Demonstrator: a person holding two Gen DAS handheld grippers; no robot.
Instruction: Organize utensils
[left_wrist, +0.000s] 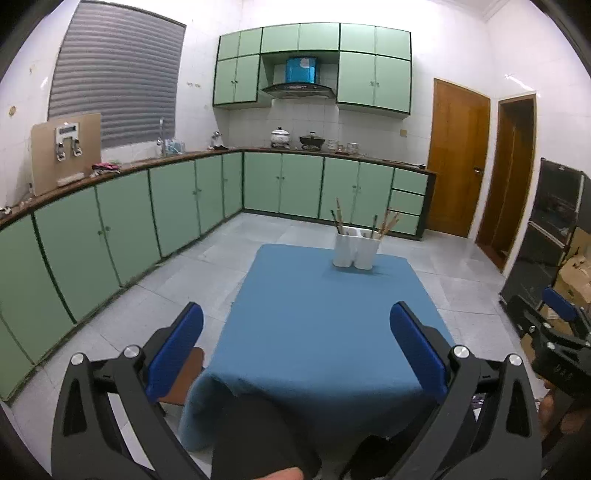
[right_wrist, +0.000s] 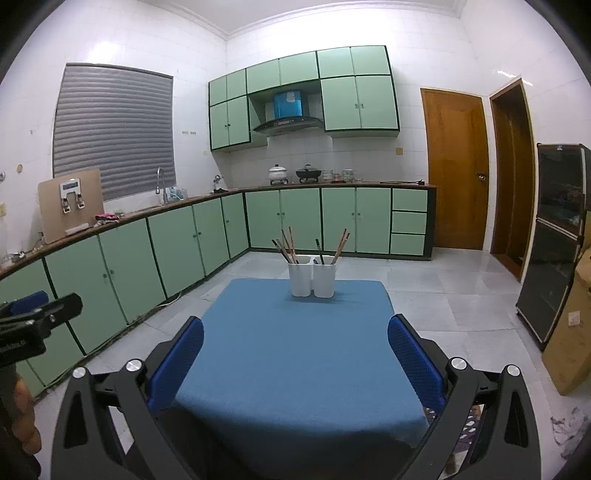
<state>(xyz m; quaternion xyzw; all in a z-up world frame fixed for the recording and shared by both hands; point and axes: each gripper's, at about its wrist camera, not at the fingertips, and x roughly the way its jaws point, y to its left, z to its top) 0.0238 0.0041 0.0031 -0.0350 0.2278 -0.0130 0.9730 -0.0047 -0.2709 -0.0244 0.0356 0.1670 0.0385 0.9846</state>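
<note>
Chopsticks (right_wrist: 286, 246) stand upright and slightly splayed in two white holders (right_wrist: 312, 280), smooth rounded-rectangular cups set touching side by side. Left cup holds a cluster of wooden sticks plus dark ones; right cup holds a dark stick and a pair of pale wooden sticks (right_wrist: 341, 245) leaning right. Same holders (left_wrist: 355, 249) in the left view, sticks (left_wrist: 339, 218) poking above the rims.

Holders sit near the far edge of the counter (right_wrist: 295, 350), which is draped in a matte blue cloth, faintly woven, hanging over the near edge in soft folds.

Left hand-held gripper (left_wrist: 296, 345): jaws spread wide, nothing between them, blue textured pads (left_wrist: 173, 354) on black frames with silver bolts. It hovers at the near end of the counter, pointed toward the holders, well apart from them. A fingertip shows at the bottom edge.

Right hand-held gripper (right_wrist: 295, 356): likewise wide open and empty, blue ribbed pads (right_wrist: 415, 360), aimed along the counter at the holders, not touching anything. Each unit appears at the margin of the other's view.

Beyond: pale grey tiled floor (right_wrist: 443, 295), glossy mint-green cabinets (right_wrist: 280, 218) with dark trim, brown wooden door (right_wrist: 456, 170), grey slatted blind (right_wrist: 114, 129).
</note>
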